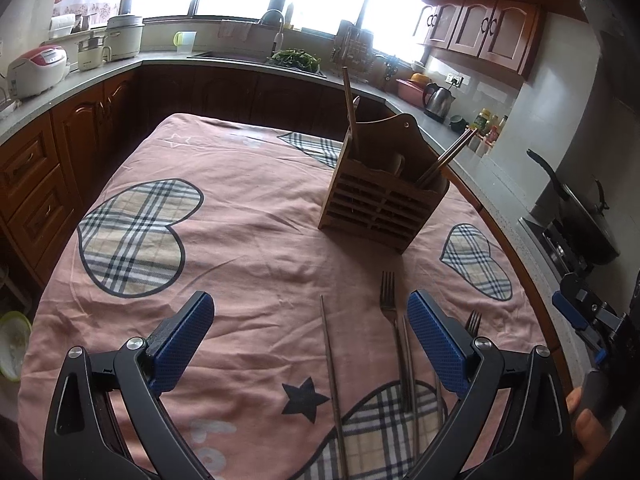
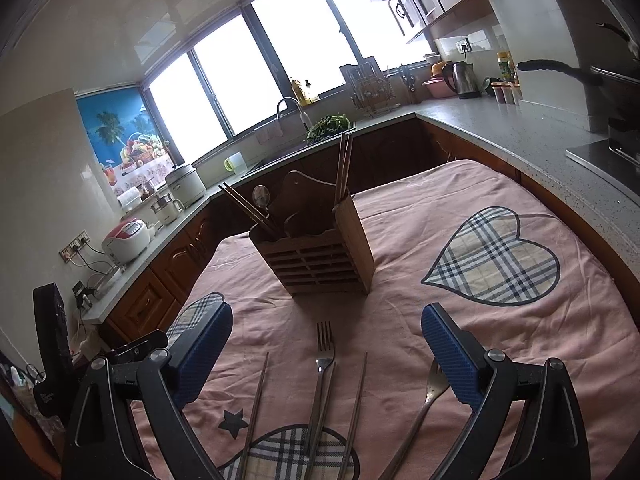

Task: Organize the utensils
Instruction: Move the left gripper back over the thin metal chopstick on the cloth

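While both hand-held grippers (image 1: 310,326) (image 2: 326,338) gape empty, wooden caddy (image 2: 320,260) with chopsticks (image 2: 343,168), spoon (image 2: 261,195).

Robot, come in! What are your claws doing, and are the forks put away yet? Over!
Left claw open, empty. Right claw open, empty. Two forks and chopsticks lie on the cloth, short of the wooden holder. Nothing in the way.

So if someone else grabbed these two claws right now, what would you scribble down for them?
Left claw: open, empty, hovering over the cloth.
Right claw: open, empty, same.
Holder: upright mid-table, already has chopsticks and a spoon in it.
Still on the cloth, near you: two forks and loose chopsticks.
Left to do: pick those up one at a time and drop them in the holder.
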A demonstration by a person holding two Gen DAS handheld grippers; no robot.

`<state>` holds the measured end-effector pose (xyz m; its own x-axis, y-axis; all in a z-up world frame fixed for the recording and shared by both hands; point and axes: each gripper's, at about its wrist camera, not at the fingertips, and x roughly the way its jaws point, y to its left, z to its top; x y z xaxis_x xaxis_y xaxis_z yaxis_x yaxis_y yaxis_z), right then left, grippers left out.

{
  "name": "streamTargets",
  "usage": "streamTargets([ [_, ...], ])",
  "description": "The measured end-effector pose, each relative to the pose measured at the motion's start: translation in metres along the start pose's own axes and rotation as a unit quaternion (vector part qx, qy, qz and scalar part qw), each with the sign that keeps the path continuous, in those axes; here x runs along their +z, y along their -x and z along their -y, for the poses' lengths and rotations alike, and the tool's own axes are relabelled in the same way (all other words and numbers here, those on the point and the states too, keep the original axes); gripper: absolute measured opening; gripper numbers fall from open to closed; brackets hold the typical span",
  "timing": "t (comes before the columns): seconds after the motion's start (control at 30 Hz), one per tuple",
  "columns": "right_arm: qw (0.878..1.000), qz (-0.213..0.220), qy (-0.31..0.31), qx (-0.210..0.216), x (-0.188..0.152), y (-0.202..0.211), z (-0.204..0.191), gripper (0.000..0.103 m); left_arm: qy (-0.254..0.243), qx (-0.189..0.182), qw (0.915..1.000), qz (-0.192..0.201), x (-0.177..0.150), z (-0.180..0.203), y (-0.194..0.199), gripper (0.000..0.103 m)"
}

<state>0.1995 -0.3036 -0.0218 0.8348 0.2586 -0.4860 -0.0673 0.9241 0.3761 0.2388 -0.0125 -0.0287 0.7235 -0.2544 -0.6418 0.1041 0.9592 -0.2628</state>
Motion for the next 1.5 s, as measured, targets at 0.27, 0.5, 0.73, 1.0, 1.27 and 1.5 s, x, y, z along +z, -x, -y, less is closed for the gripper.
streamTargets([
  [0.27, 1.000, -0.027, 0.013, -0.010, -0.034, -0.003, 0.000, 0.097, -0.003, 0.020, 0.9995, -0.022, -0.032, -0.004, -0.005, 0.099],
  [0.5, 0.998, -0.052, 0.016, -0.018, -0.059, -0.013, 0.007, 0.097, -0.017, 0.031, 0.9988, -0.034, -0.051, 0.000, -0.012, 0.099],
  [0.73, 0.997, -0.066, 0.018, -0.020, -0.069, -0.021, 0.008, 0.096, -0.017, 0.033, 0.9981, -0.050, -0.058, 0.001, -0.022, 0.099],
  [1.0, 0.996, -0.082, 0.024, -0.026, -0.073, -0.036, 0.008, 0.095, -0.017, 0.037, 0.9971, -0.064, -0.061, -0.001, -0.036, 0.099],
  [1.27, 0.993, -0.108, 0.021, -0.036, -0.071, -0.058, 0.013, 0.075, -0.020, 0.037, 0.9955, -0.085, -0.057, -0.002, -0.056, 0.099],
  [1.5, 0.989, -0.141, 0.017, -0.039, -0.066, -0.086, 0.018, 0.057, -0.064, 0.045, 0.9926, -0.092, -0.040, 0.016, -0.079, 0.089],
])
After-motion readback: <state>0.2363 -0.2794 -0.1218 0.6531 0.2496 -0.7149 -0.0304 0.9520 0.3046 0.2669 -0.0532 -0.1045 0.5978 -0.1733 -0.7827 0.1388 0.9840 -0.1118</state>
